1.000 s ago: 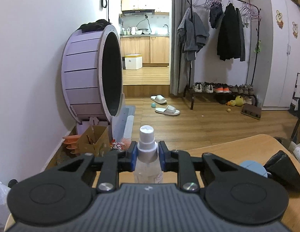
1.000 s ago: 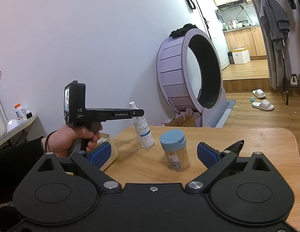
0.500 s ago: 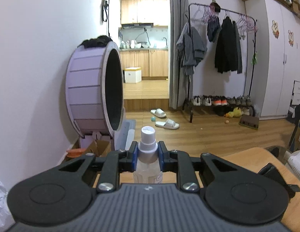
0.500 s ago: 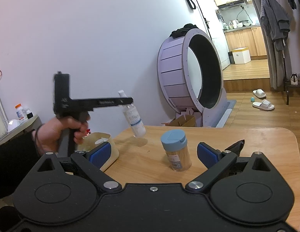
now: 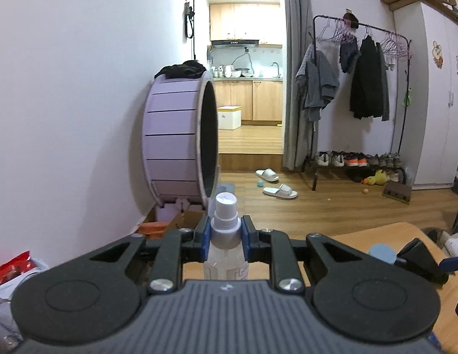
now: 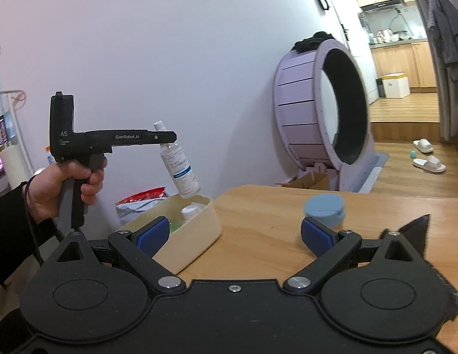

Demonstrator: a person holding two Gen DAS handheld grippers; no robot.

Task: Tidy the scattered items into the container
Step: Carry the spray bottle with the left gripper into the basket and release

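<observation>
You are gripping the spray bottle (image 6: pixel 179 167) by its neck in your left gripper (image 5: pixel 226 233), and it is hanging tilted above the far end of the cream container (image 6: pixel 199 230), clear of the rim. Because the fingers are pinching only the narrow neck, the bottle may be swinging; if you are letting go from this height, it could be striking the rim or the small white-capped bottle (image 6: pixel 189 212) already inside, and tipping out onto the table (image 6: pixel 264 224). Further right, your right gripper (image 6: pixel 233 236) is standing wide open, holding nothing, with the blue-lidded jar (image 6: pixel 324 211) just beyond its right finger, blurred and half covered. The container's near end is hiding behind the left finger pad, so its contents are hard to make out.
</observation>
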